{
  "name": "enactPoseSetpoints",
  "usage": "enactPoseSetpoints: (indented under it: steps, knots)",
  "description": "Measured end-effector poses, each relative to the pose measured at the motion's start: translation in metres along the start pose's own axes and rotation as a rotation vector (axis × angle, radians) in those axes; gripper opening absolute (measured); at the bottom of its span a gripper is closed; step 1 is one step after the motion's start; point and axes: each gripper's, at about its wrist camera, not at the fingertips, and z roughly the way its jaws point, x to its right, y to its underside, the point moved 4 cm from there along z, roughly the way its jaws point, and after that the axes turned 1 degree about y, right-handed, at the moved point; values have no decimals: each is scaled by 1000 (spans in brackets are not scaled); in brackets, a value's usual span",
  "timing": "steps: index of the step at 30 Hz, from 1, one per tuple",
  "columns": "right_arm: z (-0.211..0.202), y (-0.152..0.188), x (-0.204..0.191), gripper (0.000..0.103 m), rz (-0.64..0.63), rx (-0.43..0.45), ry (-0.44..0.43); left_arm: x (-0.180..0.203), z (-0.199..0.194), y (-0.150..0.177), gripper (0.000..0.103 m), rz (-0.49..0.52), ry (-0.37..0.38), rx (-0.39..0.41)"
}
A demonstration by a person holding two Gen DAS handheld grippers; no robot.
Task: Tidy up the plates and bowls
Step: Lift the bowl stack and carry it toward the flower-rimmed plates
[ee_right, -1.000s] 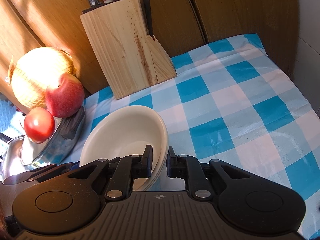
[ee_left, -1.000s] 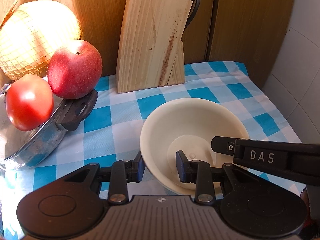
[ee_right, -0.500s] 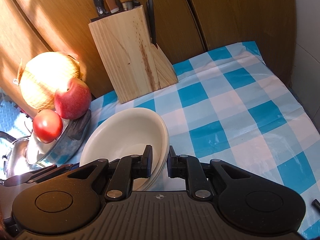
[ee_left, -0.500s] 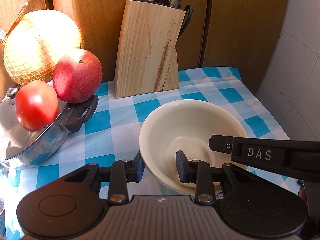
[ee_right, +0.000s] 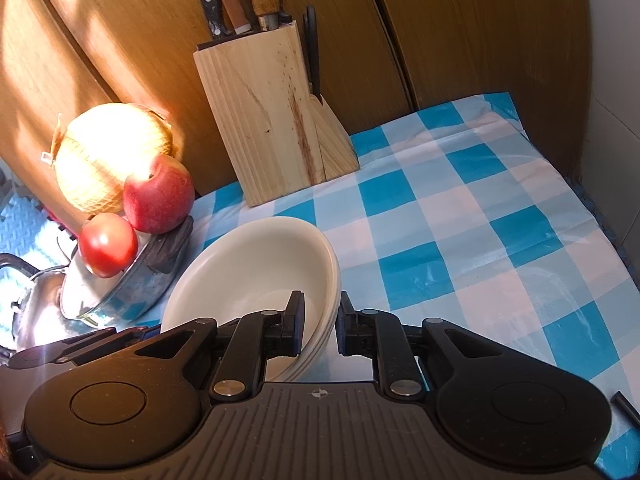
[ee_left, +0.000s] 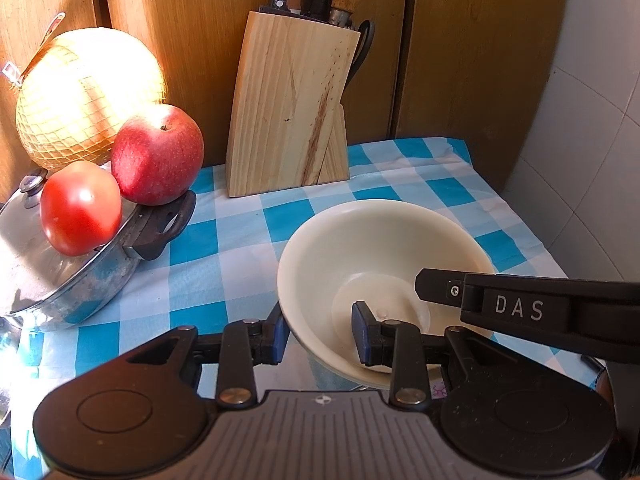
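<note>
With both grippers straddling the rim of the cream bowl stack above the checked cloth, keep lift level. Left gripper and right gripper each pinch opposite walls; move together, avoiding the pot.

Left gripper straddling near rim of cream bowl, right gripper's finger over its right side, knife block far, checked table.

two close wrist views over the checked cloth, both facing the knife block and cream bowls
</note>
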Motion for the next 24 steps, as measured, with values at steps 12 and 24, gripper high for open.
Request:
enactPoseSetpoints:
  steps: [12, 24]
  knots:
    - [-16, 9, -1, 23, -9, 12, -2, 5, -14, 8, 26, 11, 8, 12]
    - [-28, 15, -1, 23, -14, 22, -4, 11, -26, 16, 26, 15, 17, 19]
